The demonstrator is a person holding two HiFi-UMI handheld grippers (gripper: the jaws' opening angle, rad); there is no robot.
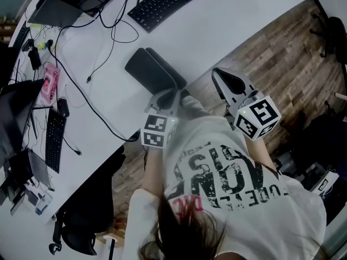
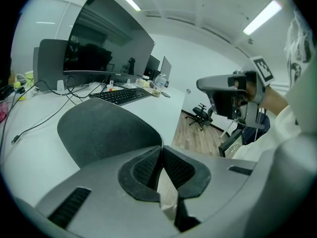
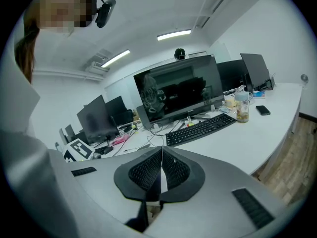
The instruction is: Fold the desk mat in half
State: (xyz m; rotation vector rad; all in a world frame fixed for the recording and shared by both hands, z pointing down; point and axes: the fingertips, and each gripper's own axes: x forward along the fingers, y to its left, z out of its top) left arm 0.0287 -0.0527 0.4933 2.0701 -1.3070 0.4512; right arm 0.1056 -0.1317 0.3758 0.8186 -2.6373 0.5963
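Note:
The dark grey desk mat (image 1: 153, 69) lies on the white desk (image 1: 217, 20) near its front edge, and one layer seems to be folded over the other. In the left gripper view the desk mat (image 2: 101, 130) has a stitched edge that runs straight into the jaw tips. My left gripper (image 1: 171, 93) is at the mat's near corner, its jaws closed on that corner (image 2: 161, 147). My right gripper (image 1: 223, 76) is raised off the desk, over the wooden floor to the right of the mat. In its own view the right gripper (image 3: 161, 151) is shut with nothing between the jaws.
A black keyboard (image 1: 168, 1) lies beyond the mat, with loose cables (image 1: 103, 53) to the left. Further left are a second keyboard (image 1: 54, 140) and a pink object (image 1: 50, 82). A large monitor (image 3: 181, 90), a cup (image 3: 241, 106) and a phone (image 3: 263, 110) stand on the desk. An office chair (image 1: 81, 221) is by the desk's front.

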